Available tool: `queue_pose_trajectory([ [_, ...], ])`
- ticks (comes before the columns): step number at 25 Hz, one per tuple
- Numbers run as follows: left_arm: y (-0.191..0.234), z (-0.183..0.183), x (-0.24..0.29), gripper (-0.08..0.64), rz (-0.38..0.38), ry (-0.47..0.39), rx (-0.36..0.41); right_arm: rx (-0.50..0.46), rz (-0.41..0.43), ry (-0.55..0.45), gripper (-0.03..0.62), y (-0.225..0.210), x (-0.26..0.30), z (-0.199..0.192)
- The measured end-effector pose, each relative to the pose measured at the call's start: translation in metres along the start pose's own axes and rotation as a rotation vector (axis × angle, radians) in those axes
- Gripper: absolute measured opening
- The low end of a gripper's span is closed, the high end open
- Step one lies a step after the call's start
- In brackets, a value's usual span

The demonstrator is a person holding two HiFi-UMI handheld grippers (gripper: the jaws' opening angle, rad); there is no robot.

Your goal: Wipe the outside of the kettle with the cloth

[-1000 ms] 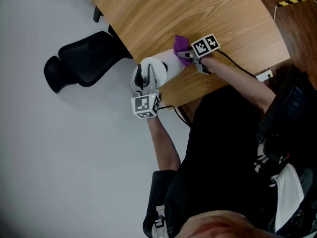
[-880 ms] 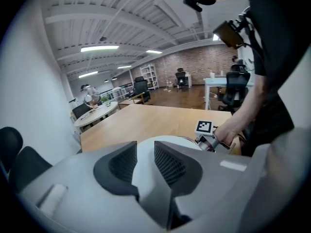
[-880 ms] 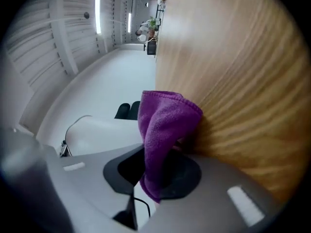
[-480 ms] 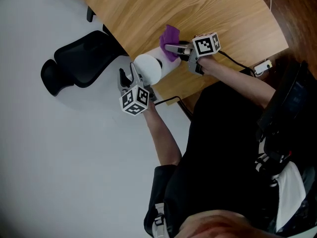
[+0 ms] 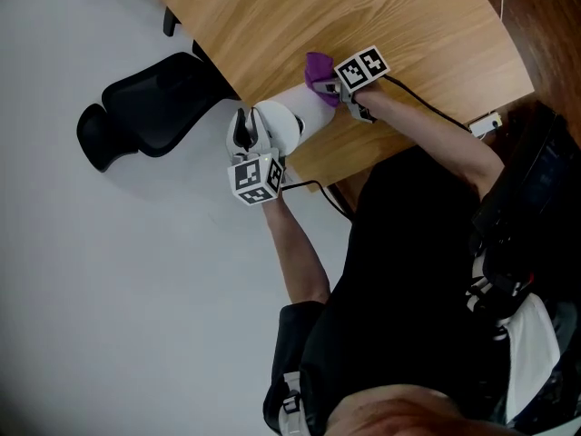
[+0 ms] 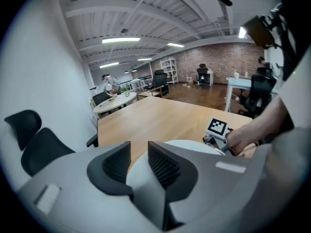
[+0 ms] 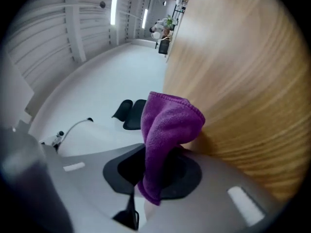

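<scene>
Pinches purple cloth (image 7: 167, 130) in right hand-held gripper (image 7: 158, 166), held level at far end of kettle (image 5: 295, 121); angles left hand-held gripper (image 6: 139, 149) downward at near end, jaws just closed, nothing between.

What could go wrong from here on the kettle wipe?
1. The kettle sits by the table edge; a hard push from the right gripper could shove it off.
2. The cloth is pinched by only a fold between that gripper's jaws, so it may slip out while rubbing.
</scene>
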State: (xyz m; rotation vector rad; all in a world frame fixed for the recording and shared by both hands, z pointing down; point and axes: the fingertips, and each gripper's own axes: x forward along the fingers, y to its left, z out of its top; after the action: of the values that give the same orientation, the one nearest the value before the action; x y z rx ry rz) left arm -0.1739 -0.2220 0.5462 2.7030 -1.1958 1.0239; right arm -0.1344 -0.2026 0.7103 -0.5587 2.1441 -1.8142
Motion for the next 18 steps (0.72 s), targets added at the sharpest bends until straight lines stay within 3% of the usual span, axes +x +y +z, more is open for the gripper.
queue_pose_trajectory([
  [2, -0.010, 0.003, 0.002, 0.002, -0.045, 0.012, 0.075, 0.040, -0.038, 0.017, 0.063, -0.018, -0.004, -0.013],
  [4, -0.012, 0.002, 0.001, 0.002, -0.062, 0.006, 0.103, 0.053, -0.013, 0.000, 0.063, -0.006, -0.009, -0.013],
  [6, -0.009, -0.003, 0.002, 0.002, -0.056, -0.006, 0.124, 0.029, 0.114, -0.067, 0.063, 0.044, -0.014, 0.008],
  [9, -0.006, -0.004, 0.003, 0.002, -0.044, -0.011, 0.134, -0.054, 0.382, -0.152, 0.064, 0.157, -0.021, 0.055],
  [11, 0.000, -0.002, 0.000, 0.002, -0.057, -0.007, 0.139, -0.078, 0.430, -0.131, 0.064, 0.195, -0.009, 0.063],
  [14, -0.004, 0.000, -0.001, 0.002, -0.056, -0.027, 0.138, -0.055, 0.305, -0.070, 0.063, 0.153, 0.009, 0.051],
  [18, -0.025, 0.007, -0.004, 0.002, -0.057, -0.065, 0.167, 0.031, 0.045, -0.016, 0.063, 0.025, 0.005, 0.016],
])
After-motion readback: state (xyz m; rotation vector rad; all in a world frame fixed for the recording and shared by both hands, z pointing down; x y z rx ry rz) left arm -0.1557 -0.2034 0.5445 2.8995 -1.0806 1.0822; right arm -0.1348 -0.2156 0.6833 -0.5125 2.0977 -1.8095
